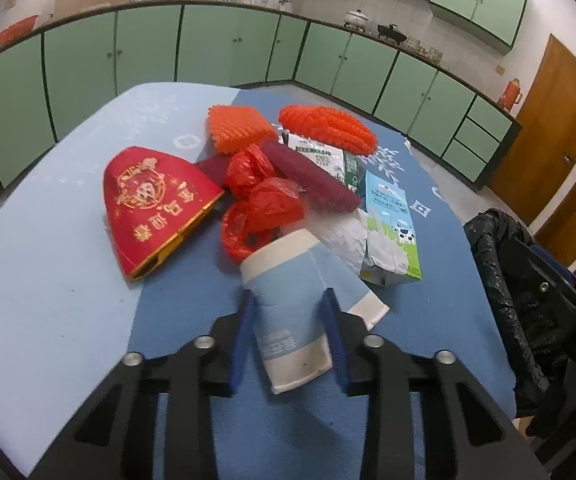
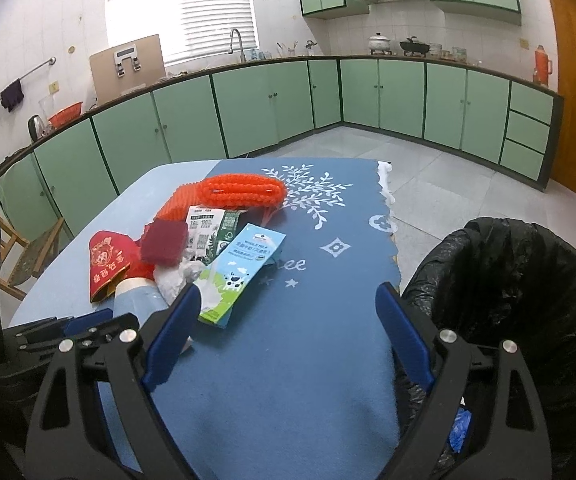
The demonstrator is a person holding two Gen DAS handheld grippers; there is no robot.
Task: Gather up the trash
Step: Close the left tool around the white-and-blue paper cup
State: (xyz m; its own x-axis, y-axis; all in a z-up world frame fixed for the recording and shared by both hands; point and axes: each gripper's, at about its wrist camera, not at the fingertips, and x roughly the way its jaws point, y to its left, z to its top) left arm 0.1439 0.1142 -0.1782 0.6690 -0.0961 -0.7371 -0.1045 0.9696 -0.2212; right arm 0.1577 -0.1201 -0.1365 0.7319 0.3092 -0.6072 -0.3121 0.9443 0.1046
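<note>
Both jaws of the left gripper [image 1: 288,312] press the sides of a paper cup [image 1: 292,300] lying near the table's [image 1: 48,300] front edge; it looks light and crushable (best held mid-body). Beyond, a milk carton [image 1: 392,232]. Right gripper [image 2: 288,320] gapes empty beside the bin [image 2: 528,280].

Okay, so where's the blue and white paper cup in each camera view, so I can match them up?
Left wrist: the paper cup is at bottom centre, lying tilted between the left gripper fingers.
Right wrist: the same cup is at lower left, partly hidden behind the right gripper's left finger.
Shared landmark: the red gift box just left of the cup.
</note>
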